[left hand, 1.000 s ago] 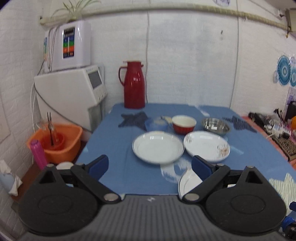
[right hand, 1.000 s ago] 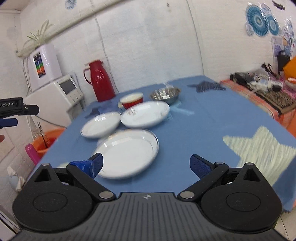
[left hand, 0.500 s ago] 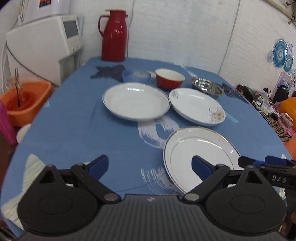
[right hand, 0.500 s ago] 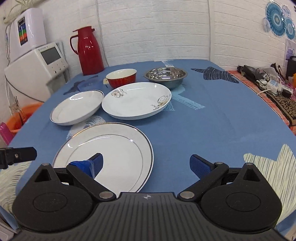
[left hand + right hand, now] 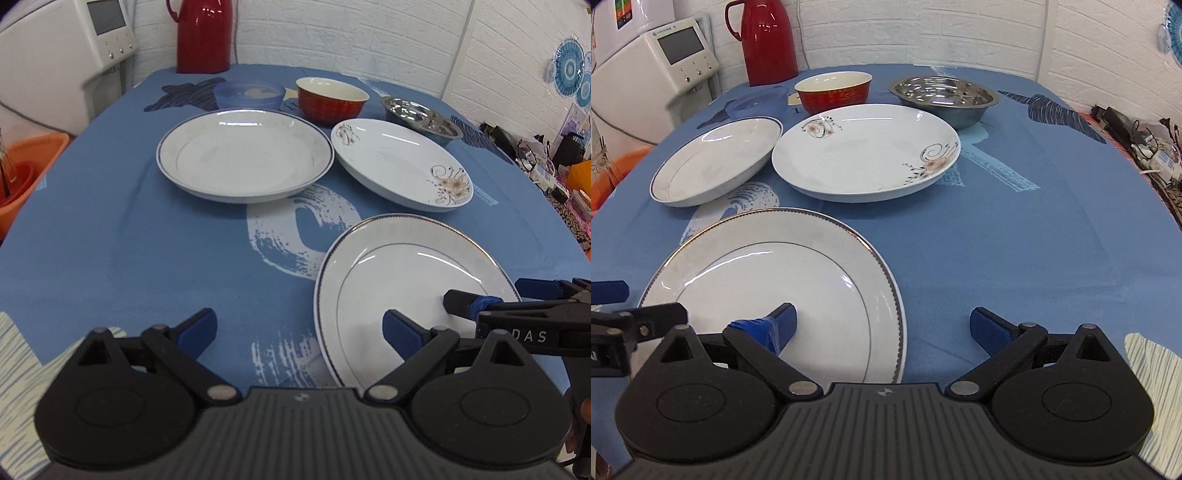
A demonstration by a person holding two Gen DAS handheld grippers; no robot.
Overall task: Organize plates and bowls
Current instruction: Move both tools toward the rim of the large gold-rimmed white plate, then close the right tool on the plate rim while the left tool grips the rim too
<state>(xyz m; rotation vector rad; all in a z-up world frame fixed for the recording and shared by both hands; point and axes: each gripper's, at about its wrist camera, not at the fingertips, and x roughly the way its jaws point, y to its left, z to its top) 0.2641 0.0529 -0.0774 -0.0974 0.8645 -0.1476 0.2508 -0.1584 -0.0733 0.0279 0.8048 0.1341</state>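
Glossy round gold-rimmed plate [image 5: 768,273], matte blue tablecloth [image 5: 997,229], shiny steel bowl [image 5: 943,96]

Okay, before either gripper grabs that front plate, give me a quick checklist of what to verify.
1. Right gripper open: ok.
2. Left gripper open: ok.
3. Gold-rimmed plate bare, nothing on it: ok.
4. Plate rim between the right gripper's fingers: not ok, one finger is over the plate's middle.
5. Both grippers crowd this plate: not ok.
6. Floral plate and blue-rimmed plate empty for stacking: ok.
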